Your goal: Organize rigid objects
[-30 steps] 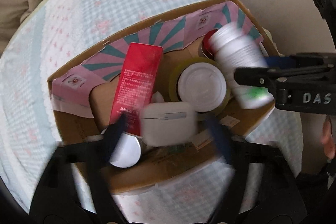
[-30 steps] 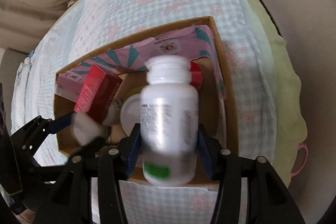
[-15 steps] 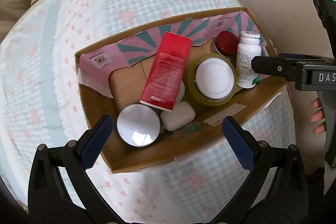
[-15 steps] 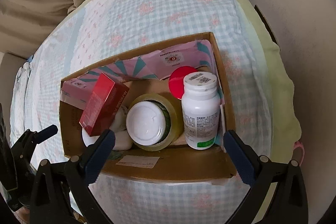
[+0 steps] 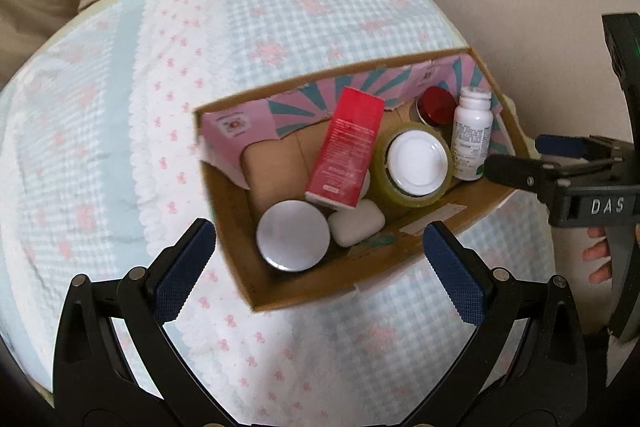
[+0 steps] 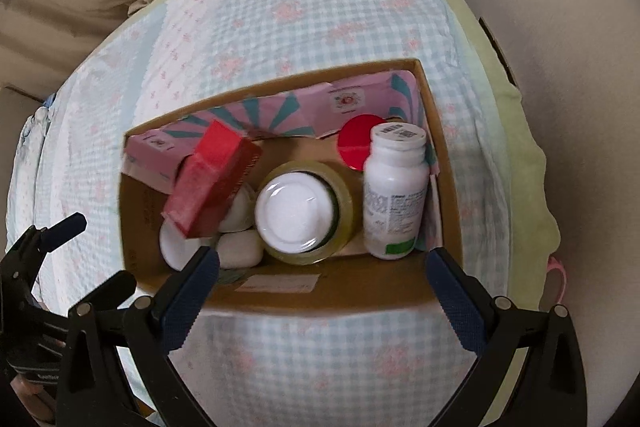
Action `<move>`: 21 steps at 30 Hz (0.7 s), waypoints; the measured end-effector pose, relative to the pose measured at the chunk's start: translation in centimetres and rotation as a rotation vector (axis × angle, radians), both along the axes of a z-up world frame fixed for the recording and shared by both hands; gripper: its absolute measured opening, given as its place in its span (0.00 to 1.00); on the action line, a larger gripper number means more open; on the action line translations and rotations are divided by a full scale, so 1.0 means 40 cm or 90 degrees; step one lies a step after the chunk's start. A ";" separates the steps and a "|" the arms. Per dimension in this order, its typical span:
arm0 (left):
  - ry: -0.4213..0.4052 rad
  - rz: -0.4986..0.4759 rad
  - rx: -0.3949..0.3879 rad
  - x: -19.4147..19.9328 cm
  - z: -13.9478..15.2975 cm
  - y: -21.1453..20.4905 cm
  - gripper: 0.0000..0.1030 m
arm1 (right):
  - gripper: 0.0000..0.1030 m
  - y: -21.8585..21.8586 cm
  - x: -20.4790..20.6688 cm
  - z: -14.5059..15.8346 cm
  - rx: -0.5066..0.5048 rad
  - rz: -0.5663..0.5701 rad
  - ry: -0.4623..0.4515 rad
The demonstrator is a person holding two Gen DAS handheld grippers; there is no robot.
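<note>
— Blue pads on the right gripper (image 6: pixel 322 293): are they holding something?
— No, its jaws are wide apart with nothing between them. The left gripper (image 5: pixel 318 267) is wide too, and empty.
— Where's the white bottle (image 6: pixel 394 193)?
— Standing up in the cardboard box (image 6: pixel 332 291), right-hand corner, beside the tape roll (image 6: pixel 308 211). A red carton (image 6: pixel 212 179) leans on the other side.
— And the box?
— On a checked cloth (image 6: pixel 320 355).
</note>
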State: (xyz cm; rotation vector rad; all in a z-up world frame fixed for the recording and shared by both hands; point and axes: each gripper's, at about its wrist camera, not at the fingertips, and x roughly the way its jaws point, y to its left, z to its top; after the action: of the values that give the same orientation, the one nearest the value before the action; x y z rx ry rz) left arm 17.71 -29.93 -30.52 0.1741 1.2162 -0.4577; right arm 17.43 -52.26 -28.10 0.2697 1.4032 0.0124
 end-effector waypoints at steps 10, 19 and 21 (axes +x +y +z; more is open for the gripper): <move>-0.123 0.051 -0.044 -0.065 0.323 0.224 1.00 | 1.00 0.187 -0.062 0.311 -0.041 0.024 -0.115; -0.292 0.117 -0.085 -0.162 0.656 0.469 1.00 | 1.00 0.382 -0.141 0.653 -0.084 0.031 -0.271; -0.324 0.132 -0.086 -0.194 0.700 0.519 1.00 | 1.00 0.418 -0.166 0.715 -0.088 0.025 -0.297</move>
State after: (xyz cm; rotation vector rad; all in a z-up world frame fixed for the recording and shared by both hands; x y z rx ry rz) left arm 9.97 -9.18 -2.51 0.0425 0.6924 -0.2880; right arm 10.79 -35.55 0.51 0.1130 0.9396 0.0108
